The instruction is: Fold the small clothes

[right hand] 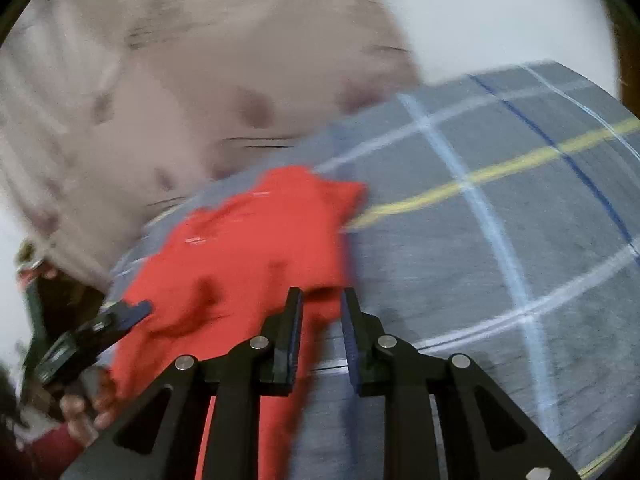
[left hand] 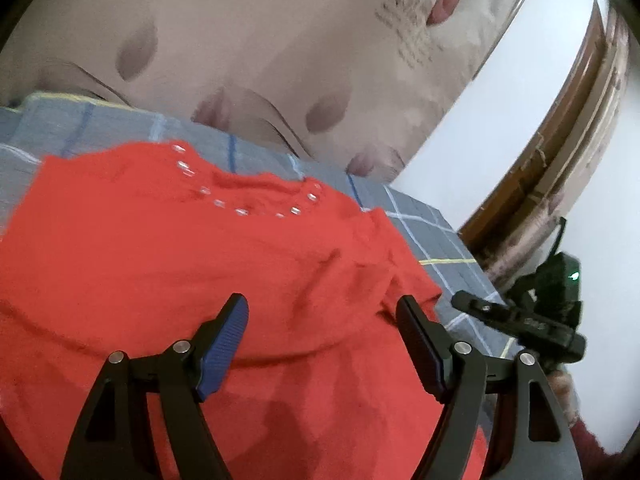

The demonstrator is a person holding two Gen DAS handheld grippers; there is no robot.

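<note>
A red knitted top [left hand: 208,264] with clear beads round its neckline lies spread on a grey checked bed sheet [left hand: 436,236]. My left gripper [left hand: 322,304] hovers over its middle, jaws wide open with nothing between the blue pads. At the garment's right edge the right gripper [left hand: 460,298] comes in from the side. In the blurred right wrist view the red top [right hand: 248,248] lies left of centre. My right gripper [right hand: 322,294] stands at its right hem, jaws narrow but still apart, with grey sheet showing through the gap. The left gripper [right hand: 134,310] rests over the cloth's left side.
A beige patterned curtain [left hand: 260,60] hangs behind the bed, with a white wall [left hand: 500,120] and a brown wooden frame [left hand: 560,152] to the right. The checked sheet [right hand: 500,220] stretches to the right of the garment. A person's hand [right hand: 80,412] holds the left gripper.
</note>
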